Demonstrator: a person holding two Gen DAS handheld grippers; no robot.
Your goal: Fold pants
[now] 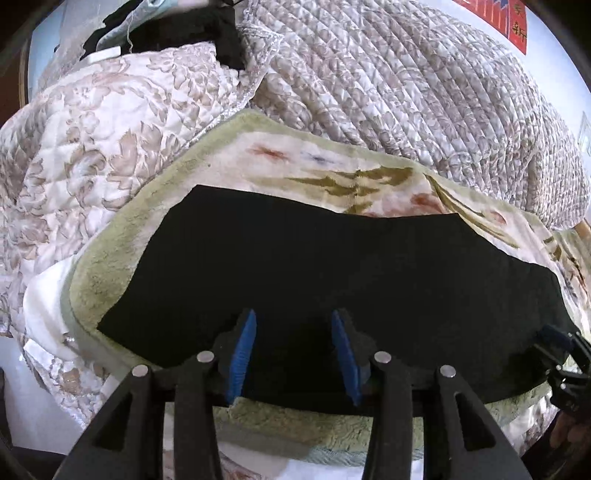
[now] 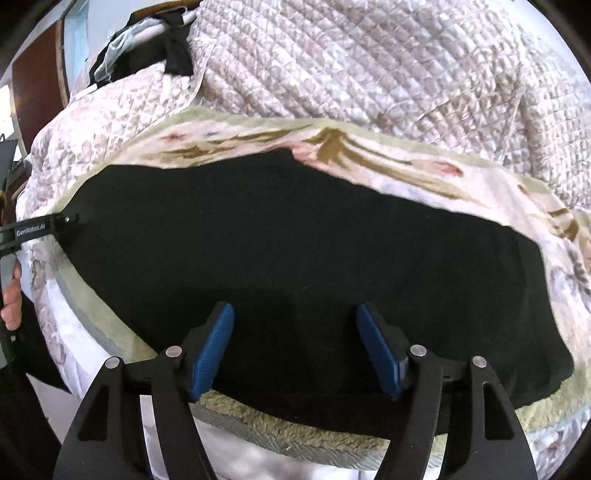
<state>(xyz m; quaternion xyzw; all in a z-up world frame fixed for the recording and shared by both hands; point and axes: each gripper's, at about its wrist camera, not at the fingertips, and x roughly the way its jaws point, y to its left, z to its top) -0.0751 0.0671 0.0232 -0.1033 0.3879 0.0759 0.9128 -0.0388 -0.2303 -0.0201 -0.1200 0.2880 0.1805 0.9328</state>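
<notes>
Black pants point(image 1: 314, 266) lie flat and folded lengthwise on a green-edged floral blanket point(image 1: 110, 266); they also show in the right wrist view point(image 2: 295, 240). My left gripper point(image 1: 293, 317) is open, its blue pads just above the pants' near edge, empty. My right gripper point(image 2: 295, 310) is open and empty over the near edge further right. The right gripper shows at the far right of the left wrist view point(image 1: 561, 343). The left gripper's arm point(image 2: 33, 230) shows at the left edge of the right wrist view.
A quilted floral bedspread point(image 1: 406, 81) is bunched behind the blanket, also in the right wrist view point(image 2: 369, 66). Dark clothes point(image 1: 177, 29) lie at the far back left. The blanket's near edge point(image 2: 295, 432) hangs at the bed's front.
</notes>
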